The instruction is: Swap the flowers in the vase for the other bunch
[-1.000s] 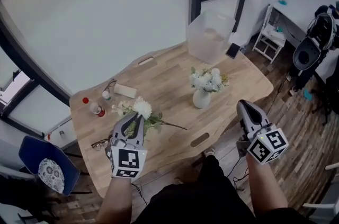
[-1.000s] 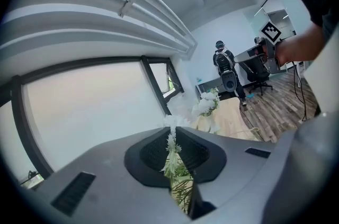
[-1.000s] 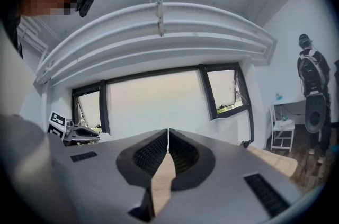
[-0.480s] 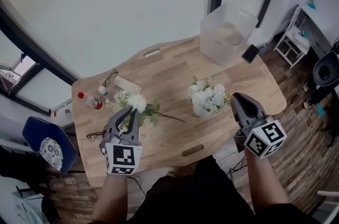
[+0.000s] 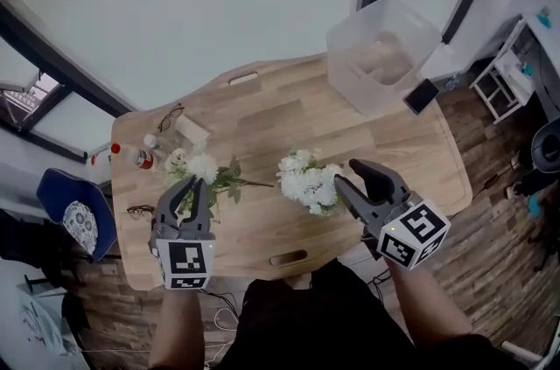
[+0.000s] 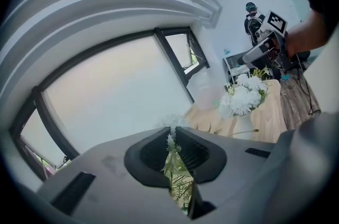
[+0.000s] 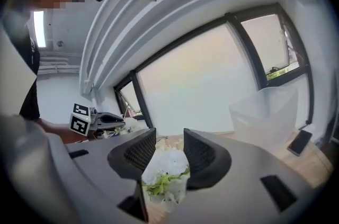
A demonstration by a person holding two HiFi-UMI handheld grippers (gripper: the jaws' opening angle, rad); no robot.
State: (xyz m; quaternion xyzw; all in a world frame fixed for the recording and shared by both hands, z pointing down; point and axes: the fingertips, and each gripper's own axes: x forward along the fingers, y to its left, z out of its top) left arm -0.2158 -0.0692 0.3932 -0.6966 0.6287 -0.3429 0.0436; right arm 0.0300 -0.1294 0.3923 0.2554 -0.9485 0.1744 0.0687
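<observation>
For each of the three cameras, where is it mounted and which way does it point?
Head view: on the person's head, steeply down at the table; left gripper, right gripper, forearms show.
Left gripper view: on the left gripper, along jaws pinching the loose bunch, toward the vase flowers; right gripper beyond.
Right gripper view: on the right gripper, along opening jaws around the vase flowers, toward the window; left gripper shows.
Shared: all three show the vase flowers.
</observation>
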